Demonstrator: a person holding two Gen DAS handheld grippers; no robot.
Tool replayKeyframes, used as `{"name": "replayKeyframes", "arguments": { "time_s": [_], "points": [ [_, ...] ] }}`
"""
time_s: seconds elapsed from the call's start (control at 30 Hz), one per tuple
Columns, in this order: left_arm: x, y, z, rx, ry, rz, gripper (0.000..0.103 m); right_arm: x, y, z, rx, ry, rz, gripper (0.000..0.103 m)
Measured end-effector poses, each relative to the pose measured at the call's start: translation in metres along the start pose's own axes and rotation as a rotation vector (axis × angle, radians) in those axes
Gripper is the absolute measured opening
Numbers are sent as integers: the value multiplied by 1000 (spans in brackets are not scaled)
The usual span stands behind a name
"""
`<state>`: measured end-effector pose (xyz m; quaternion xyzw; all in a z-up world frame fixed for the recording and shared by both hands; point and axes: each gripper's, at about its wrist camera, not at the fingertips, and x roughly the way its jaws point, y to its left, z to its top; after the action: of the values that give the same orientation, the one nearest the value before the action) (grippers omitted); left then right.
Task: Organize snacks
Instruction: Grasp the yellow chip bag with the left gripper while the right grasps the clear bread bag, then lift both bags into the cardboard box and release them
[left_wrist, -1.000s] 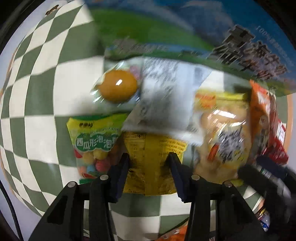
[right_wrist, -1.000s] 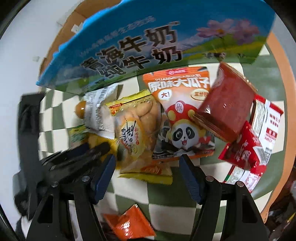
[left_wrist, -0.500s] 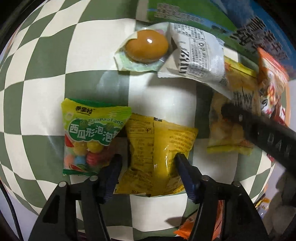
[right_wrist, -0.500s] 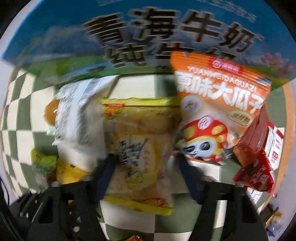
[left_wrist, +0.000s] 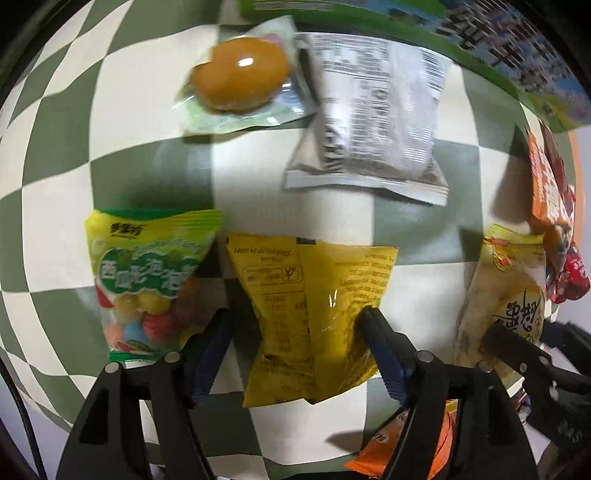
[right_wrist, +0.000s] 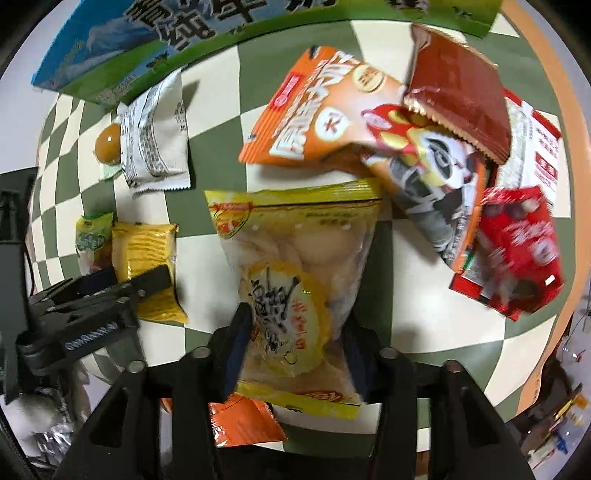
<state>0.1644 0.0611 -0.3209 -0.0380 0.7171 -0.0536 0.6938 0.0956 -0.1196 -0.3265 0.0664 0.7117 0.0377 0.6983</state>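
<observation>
Both sets of jaws point down at a green-and-white checked cloth (left_wrist: 155, 147) and have just been opening. On the left gripper (left_wrist: 295, 332) they stand apart around the lower half of a yellow packet (left_wrist: 314, 295): the right finger's pad touches the packet's edge, while a clear gap separates the left finger from it, so there is no grip. On the right gripper (right_wrist: 295, 332) they flank a pale bag (right_wrist: 295, 266) with a yellow round label; both fingers lie close against the bag's sides, and whether the pads press on it cannot be told.

Taking the yellow packet as landmark, in the left wrist view: a green candy bag (left_wrist: 147, 280) lies just beside it on the left, edges nearly touching. Above it and apart sits a white pouch (left_wrist: 373, 122), printed side up, and left of the pouch a sealed brown egg (left_wrist: 240, 77), its wrapper touching the pouch. Right of the packet, well apart, lies the pale bag, with the right gripper's finger at its lower end. Below the packet's right corner an orange sachet (left_wrist: 391, 443) shows between the gripper parts.

In the right wrist view, far right of the packet, an orange panda bag (right_wrist: 351, 122) is tilted, a brown packet (right_wrist: 461, 96) lies over its upper right, and a red packet (right_wrist: 517, 251) sits blurred below. A blue and green carton (right_wrist: 147, 40) lies along the cloth's far edge.
</observation>
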Motion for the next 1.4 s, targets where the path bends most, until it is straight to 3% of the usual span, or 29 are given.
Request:
{"name": "replayKeyframes", "arguments": {
  "time_s": [0.1, 0.23, 0.3, 0.47, 0.5, 0.67, 0.8, 0.83, 1.03, 1.23, 1.4],
  "points": [
    [-1, -5, 1, 27, -9, 6, 71, -5, 8, 2, -16, -43, -27, 67],
    [-4, -26, 0, 45, -25, 2, 50, 11, 21, 14, -21, -37, -94, 71],
    [-3, -29, -3, 43, -26, -3, 47, 23, 18, 21, -10, -32, -116, 71],
    [-19, -38, 6, -13, -16, -73, 40, 25, 12, 15, -43, -81, -122, 49],
    [-32, -31, 19, -26, -8, -93, 40, 24, 9, 14, -40, -83, -113, 48],
    [-46, -20, 3, -61, -16, -164, 39, 2, -8, 8, -11, -108, -22, 41],
    [-76, -22, -8, -65, -45, -202, 39, -25, -24, 11, -5, -145, 53, 40],
    [-85, -22, -10, -68, -56, -216, 39, -40, -9, 11, -3, -153, 72, 40],
    [-157, -18, -16, -68, -151, -287, 39, -113, -6, -7, -3, -222, 194, 40],
    [-222, -28, 29, -32, -273, -343, 39, -196, -13, 22, -24, -323, 267, 40],
    [-249, -39, 95, 5, -334, -335, 39, -238, -16, 82, -54, -421, 225, 40]
  ]
}}
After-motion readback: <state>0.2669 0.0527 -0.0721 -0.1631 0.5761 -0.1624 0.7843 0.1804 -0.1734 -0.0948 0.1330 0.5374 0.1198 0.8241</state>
